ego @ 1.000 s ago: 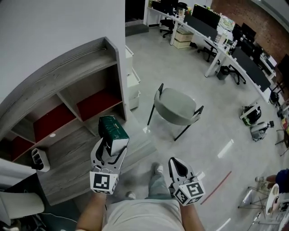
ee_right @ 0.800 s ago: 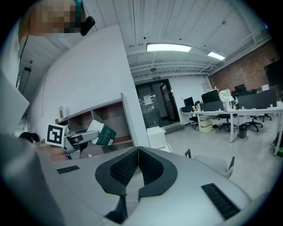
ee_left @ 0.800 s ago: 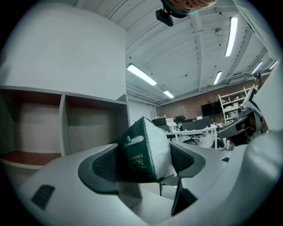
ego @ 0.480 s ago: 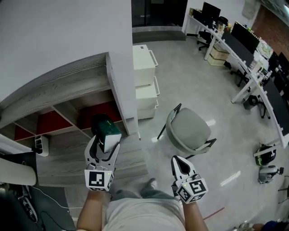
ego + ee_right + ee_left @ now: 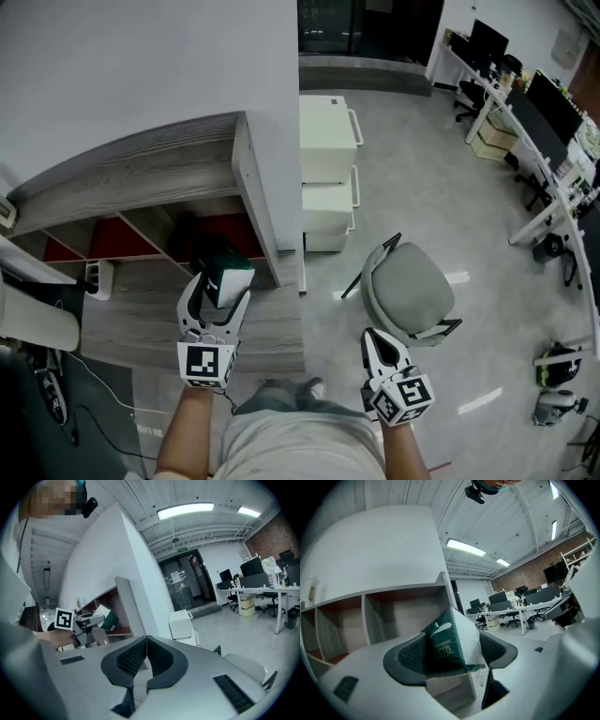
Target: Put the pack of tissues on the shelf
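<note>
Pack of tissues clamped in the left tongs.
Shelf lies just ahead of them; right tongs pressed together, empty.

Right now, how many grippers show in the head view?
2. The left gripper is at the shelf, shut on the tissues; the right gripper is shut, empty, near the chair. None hidden.

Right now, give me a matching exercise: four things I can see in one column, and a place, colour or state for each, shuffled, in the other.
Things:
1. tissues
2. right gripper
3. chair
4. drawers

Place, colour or state:
A. shut, empty
B. white, stacked
C. held in the left gripper
D. grey, out on the floor

Pairs: 1-C, 2-A, 3-D, 4-B.
</note>
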`<state>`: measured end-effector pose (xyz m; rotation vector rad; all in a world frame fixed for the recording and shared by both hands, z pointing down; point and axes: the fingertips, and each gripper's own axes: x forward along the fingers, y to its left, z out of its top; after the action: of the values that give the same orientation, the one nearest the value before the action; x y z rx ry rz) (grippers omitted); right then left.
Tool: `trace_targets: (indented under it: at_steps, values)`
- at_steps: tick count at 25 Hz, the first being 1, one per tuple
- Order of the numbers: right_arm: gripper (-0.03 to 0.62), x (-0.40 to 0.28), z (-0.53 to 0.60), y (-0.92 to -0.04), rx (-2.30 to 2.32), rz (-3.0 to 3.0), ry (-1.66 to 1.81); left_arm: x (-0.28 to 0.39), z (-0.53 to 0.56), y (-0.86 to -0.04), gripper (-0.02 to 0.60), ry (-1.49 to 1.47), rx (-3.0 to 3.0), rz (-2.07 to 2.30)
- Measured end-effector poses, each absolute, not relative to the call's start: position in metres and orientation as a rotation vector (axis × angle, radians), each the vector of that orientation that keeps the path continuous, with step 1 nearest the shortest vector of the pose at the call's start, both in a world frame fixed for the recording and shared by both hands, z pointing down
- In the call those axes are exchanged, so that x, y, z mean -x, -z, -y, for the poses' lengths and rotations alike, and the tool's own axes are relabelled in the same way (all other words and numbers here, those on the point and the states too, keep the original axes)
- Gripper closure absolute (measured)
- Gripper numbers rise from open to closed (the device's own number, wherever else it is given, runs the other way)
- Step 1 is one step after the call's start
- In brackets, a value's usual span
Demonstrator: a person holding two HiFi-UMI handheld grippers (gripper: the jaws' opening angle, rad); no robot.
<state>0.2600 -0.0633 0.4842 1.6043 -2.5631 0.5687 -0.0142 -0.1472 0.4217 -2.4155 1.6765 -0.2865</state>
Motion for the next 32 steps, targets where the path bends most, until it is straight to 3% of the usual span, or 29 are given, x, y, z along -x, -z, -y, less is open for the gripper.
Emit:
trace_targets:
  at_steps: [10, 29, 32]
  values:
    - [0.566, -0.228, 0.102, -0.484, -1.555, 2.562, -0.560, 0.051, 0.191, -0.446, 0.216, 0.293, 2.449, -1.757]
    - [0.566, -0.189, 0.118, -0.489, -1.596, 2.488, -0.546, 0.028, 0.249, -0.474, 0.240, 0.516, 2.317, -1.634]
    - [0.566, -0.188, 0.117, -0.488, -1.609, 2.476, -0.545, 0.030, 0.259, -0.482, 0.280, 0.499, 2.377, -1.677]
